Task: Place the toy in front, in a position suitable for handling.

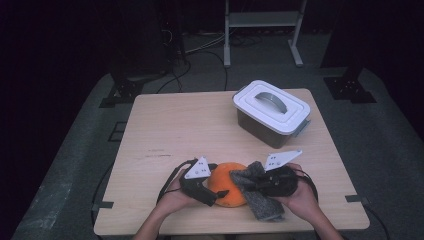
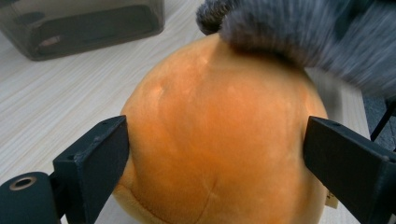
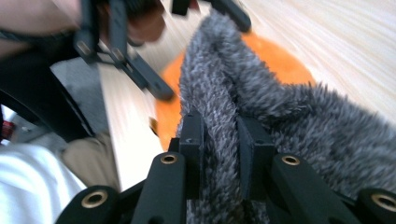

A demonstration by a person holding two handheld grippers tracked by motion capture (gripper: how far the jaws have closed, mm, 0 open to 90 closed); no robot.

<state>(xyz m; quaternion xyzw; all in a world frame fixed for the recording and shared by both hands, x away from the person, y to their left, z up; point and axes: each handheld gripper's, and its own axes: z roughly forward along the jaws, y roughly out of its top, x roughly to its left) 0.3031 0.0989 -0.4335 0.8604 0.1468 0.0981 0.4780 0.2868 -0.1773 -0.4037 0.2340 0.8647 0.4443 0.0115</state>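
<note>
A: Orange plush ball point(image 1: 227, 190) at lower centre of the high view, sitting on the table point(image 1: 170, 125) close to the near edge. Clamped between the jaws of the left gripper point(image 1: 218, 196), one jaw on each flank; pads pressed into the plush in the left gripper view point(image 2: 219, 140).

B: Grey fuzzy cloth point(image 1: 257, 192) draped over the ball's right shoulder, trailing down toward lower right of the frame. Pinched in the right gripper point(image 1: 260, 184); jaws narrow, fabric bunched between them in the right gripper view point(image 3: 224, 140).

A: Cloth touching the ball's top in the left gripper view point(image 2: 299, 32). Cloth's lower end lying just short of the table's near edge.

B: Open room: bare wood to the left of the ball and across the whole middle of the board. Little margin below, with the edge right behind both hands.

A: Lidded container point(image 1: 271, 112) at upper right of the table, white lid with grey handle, dark translucent walls, well apart from the ball. Its far corner near the table's back edge.

B: Surface: pale wood grain, faint marks left of centre. Beyond: grey floor, cables, metal frame legs point(image 1: 262, 30) at top centre, dark surroundings.
</note>
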